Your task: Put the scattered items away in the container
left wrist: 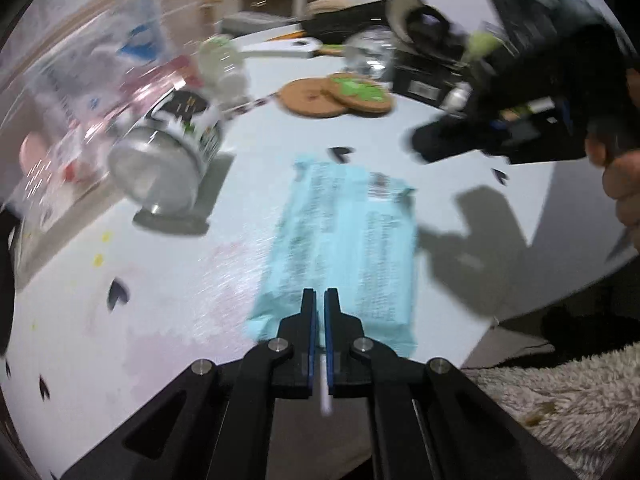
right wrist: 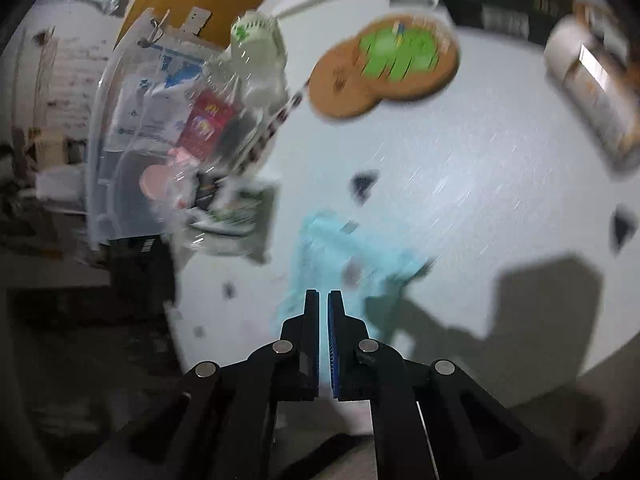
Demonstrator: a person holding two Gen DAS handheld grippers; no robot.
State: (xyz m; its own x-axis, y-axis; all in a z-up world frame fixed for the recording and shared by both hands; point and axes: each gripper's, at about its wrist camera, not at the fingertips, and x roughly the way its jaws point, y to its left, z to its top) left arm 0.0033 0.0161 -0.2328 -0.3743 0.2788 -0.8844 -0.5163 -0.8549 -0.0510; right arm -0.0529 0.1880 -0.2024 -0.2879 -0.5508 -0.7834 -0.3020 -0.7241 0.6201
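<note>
Both our grippers, left (left wrist: pixel 320 300) and right (right wrist: pixel 323 304), pinch shut on the blue packet (left wrist: pixel 344 236) over the white table (left wrist: pixel 160 280); container (right wrist: pixel 132 128) apparently left, blurred.

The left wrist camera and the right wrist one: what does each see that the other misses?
Only the left wrist view shows the tin can lying on its side, the other gripper in a hand, and a fluffy rug.

Only the right wrist view shows inside the clear container, with a red packet among its contents.

Both show the white table, the light blue packet, the cork coasters, and each camera's own closed fingers.
</note>
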